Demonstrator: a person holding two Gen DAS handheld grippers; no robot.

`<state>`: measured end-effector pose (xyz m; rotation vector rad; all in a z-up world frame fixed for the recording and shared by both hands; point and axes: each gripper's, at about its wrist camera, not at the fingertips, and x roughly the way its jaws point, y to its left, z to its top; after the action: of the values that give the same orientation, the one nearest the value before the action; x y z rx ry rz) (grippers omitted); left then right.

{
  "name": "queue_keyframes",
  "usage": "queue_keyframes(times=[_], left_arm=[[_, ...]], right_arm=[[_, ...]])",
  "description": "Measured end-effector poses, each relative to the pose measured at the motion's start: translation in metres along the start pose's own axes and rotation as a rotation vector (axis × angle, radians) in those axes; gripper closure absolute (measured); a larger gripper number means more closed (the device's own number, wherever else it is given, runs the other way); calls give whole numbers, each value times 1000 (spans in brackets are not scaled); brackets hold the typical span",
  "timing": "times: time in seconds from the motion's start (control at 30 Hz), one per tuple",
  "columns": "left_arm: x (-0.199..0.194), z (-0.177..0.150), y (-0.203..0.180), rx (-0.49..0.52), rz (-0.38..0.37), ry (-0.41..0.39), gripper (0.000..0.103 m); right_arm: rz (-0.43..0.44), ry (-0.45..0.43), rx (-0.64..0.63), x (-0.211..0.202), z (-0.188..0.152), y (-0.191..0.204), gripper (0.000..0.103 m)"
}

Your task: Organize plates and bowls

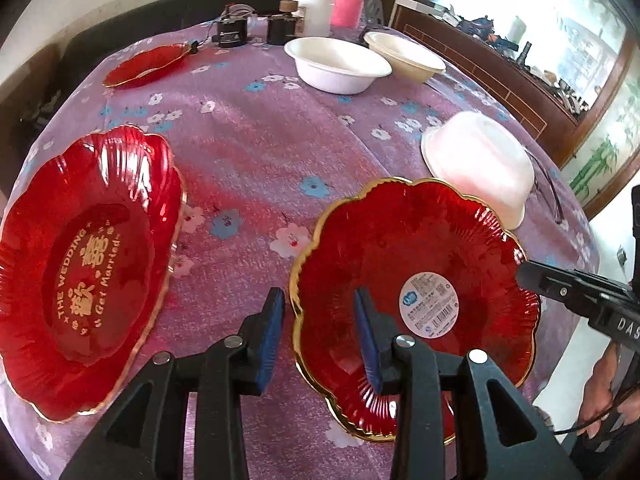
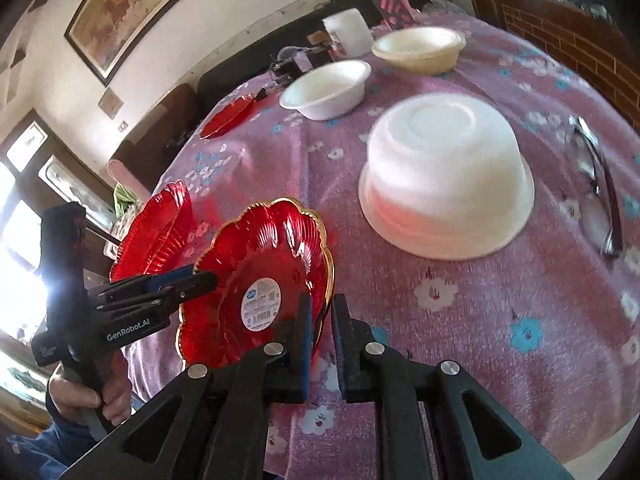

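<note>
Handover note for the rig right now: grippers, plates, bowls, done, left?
Left gripper: open, jaws astride the labelled plate's near rim, not pinching.
Right gripper: shut on that plate's opposite rim; plate looks tilted.
Wedding plate lies apart, beside the left gripper; third plate at the far end.
Upturned bowl just behind the labelled plate; white bowl and cream bowl upright, far side.
Done: plates all still apart.
Left: likely stack the plates, flip the upturned bowl, nest the bowls.
</note>
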<state>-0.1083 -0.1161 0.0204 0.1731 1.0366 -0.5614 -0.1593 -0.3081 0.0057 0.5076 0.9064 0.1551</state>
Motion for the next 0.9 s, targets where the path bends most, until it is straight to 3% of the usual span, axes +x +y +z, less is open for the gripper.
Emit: queue_keyframes(times=[0.1, 0.2, 0.3, 0.33, 0.37, 0.43, 0.5, 0.53, 0.57, 0.63, 0.9], left_arm=[[3, -8, -6, 41, 37, -24, 66], [3, -10, -7, 42, 23, -46, 59], [3, -11, -8, 43, 25, -59, 59], [3, -12, -8, 43, 25, -64, 59], [3, -12, -9, 46, 29, -67, 59], [3, -12, -11, 55, 34, -75, 65], [3, -14, -13, 58, 41, -85, 70], [2, -13, -13, 57, 39, -88, 70], [2, -14, -12, 53, 40, -92, 70], [0, -14, -11, 49, 27, -98, 71], [-17, -14, -16, 72, 56, -162, 71]], right_arm=[[18, 1, 42, 2, -7, -8, 90], [31, -2, 64, 2, -10, -11, 90], [21, -12, 50, 3, -13, -8, 90], [33, -19, 52, 3, -13, -8, 86], [43, -20, 58, 3, -13, -7, 72], [54, -35, 79, 3, -14, -8, 54], [61, -36, 62, 4, -15, -6, 54], [71, -40, 59, 4, -16, -5, 61], [66, -48, 59, 3, -17, -3, 76], [-11, -71, 34, 0, -17, 1, 92], [8, -110, 55, -12, -16, 4, 93]])
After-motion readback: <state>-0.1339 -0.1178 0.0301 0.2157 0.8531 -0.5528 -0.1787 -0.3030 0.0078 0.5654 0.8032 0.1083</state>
